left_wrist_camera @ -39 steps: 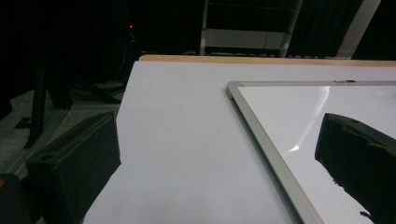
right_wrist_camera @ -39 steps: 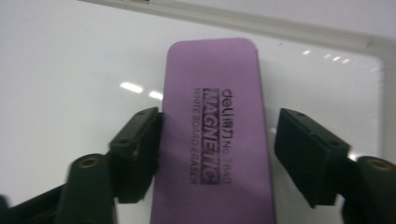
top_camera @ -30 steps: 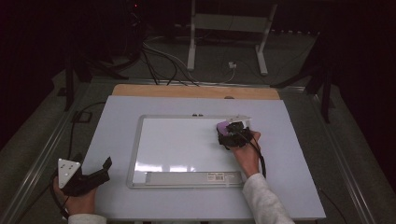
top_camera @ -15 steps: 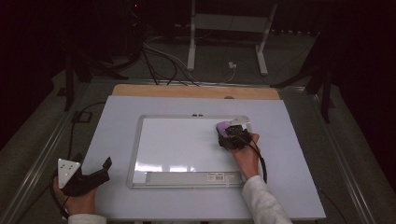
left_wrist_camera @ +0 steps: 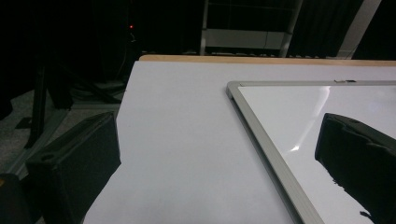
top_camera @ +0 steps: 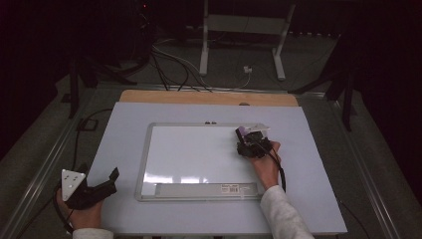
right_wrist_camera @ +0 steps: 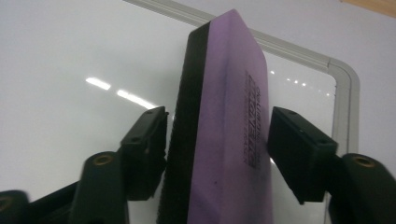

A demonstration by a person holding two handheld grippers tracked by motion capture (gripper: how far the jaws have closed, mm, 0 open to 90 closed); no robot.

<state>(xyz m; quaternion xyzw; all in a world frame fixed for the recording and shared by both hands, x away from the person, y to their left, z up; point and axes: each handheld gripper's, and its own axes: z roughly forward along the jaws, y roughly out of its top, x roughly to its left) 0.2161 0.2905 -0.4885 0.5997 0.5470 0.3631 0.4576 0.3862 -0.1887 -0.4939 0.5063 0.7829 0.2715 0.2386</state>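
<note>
A purple whiteboard eraser [right_wrist_camera: 233,126] stands on edge between the two black jaws of the right tool [right_wrist_camera: 217,140]. Its black felt face is turned toward the left jaw, and its purple back, with dark printed lettering, faces the right jaw. The jaws have just been closing on it; the left pad meets the felt, the right pad sits at the purple side. Beneath lies a whiteboard [right_wrist_camera: 70,70] with a grey frame and rounded corner, on a pale desk [right_wrist_camera: 327,28].
</note>
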